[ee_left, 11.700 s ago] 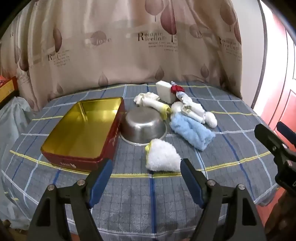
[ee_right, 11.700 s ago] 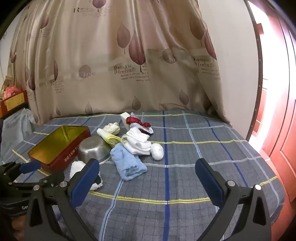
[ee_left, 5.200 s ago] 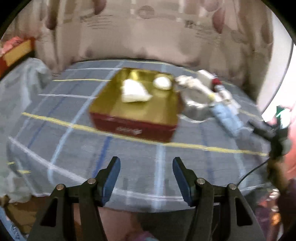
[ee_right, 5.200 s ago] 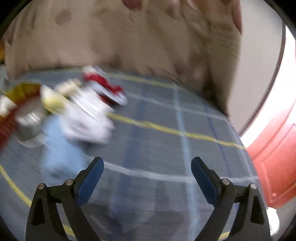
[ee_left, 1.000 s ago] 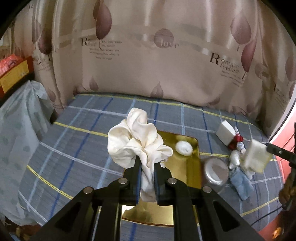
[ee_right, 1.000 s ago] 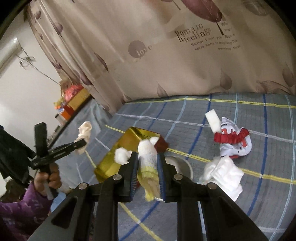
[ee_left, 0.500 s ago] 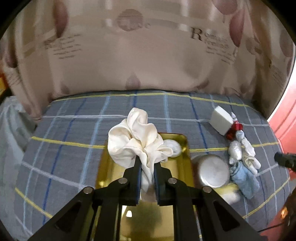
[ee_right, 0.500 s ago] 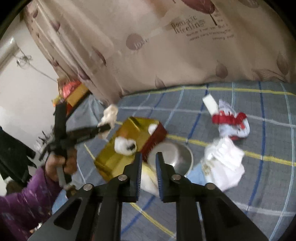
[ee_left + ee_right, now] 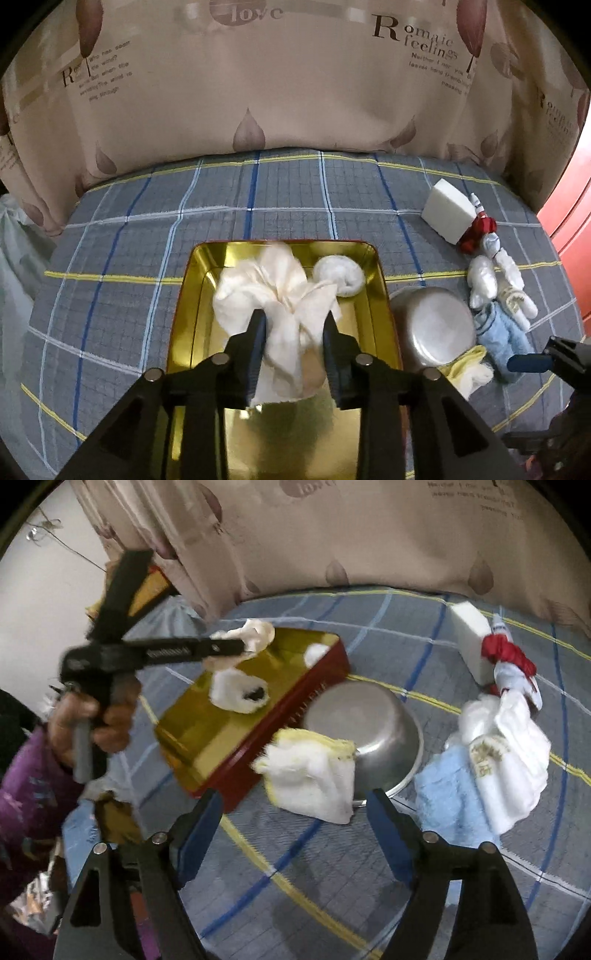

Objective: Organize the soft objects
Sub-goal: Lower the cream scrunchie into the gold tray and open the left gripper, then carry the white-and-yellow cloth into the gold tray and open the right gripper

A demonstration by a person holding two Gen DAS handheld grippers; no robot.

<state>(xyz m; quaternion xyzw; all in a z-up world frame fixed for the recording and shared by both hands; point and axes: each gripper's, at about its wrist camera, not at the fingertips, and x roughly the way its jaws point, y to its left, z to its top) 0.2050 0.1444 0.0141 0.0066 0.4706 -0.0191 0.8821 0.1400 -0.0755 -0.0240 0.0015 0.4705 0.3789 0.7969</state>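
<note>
Both grippers' fingers have just opened, freeing cream cloth [image 9: 280, 295] into tin [image 9: 184, 314], yellow-edged cloth [image 9: 314, 775] beside bowl [image 9: 369, 720].

cloth [image 9: 280, 291] lies in tin [image 9: 184, 314]; bowl [image 9: 432, 328] just right of it.
</note>
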